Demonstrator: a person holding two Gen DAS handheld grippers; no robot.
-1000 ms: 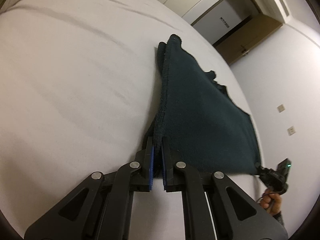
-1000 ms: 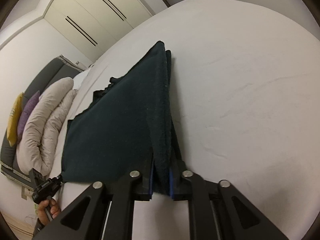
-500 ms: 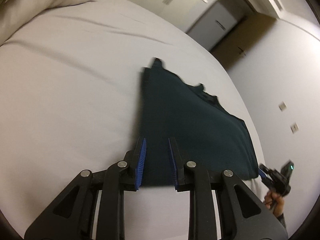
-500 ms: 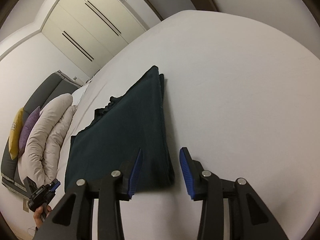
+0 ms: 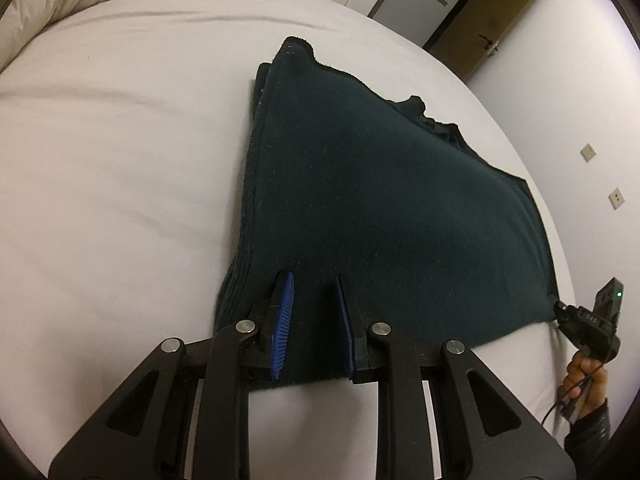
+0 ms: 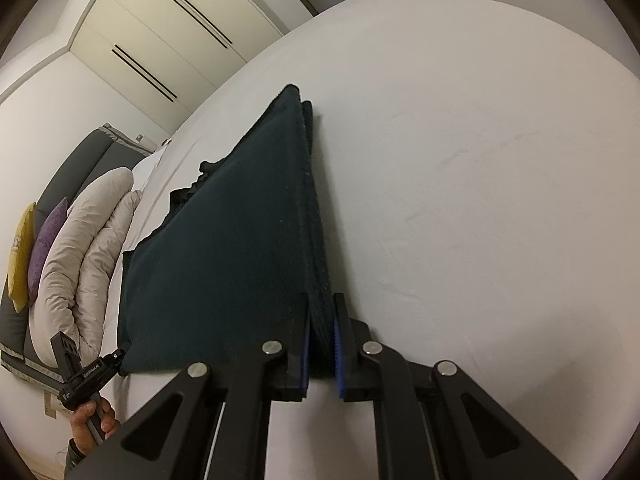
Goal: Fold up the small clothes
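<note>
We are looking at a dark green folded garment (image 5: 380, 208) lying flat on the white bed (image 5: 120, 200), several layers stacked. All places here are given against the garment. Its long axis is running from its near hem away toward its far corner, which is pointing at the wardrobe (image 6: 160, 32) side of the room. In the left wrist view the folded left edge is running straight up the frame; the far edge is ragged and stepped.

We are holding the left gripper (image 5: 314, 312) over the near hem, close to the near left corner. Its blue pads (image 5: 283, 320) are standing a little apart with cloth lying between and under them, not pinched as far as we can see. So it is slightly open and holding nothing.

We are holding the right gripper (image 6: 321, 344) at the near right corner. Its jaws are closing, and the stacked edge layers are sitting between its pads (image 6: 338, 356), which are pressing on the fold.

A bunched beige duvet (image 6: 92, 248) and yellow and purple cushions (image 6: 36, 248) are lying beyond the garment's left side in the right wrist view. A brown door (image 5: 492, 20) is standing past the far right corner.
</note>
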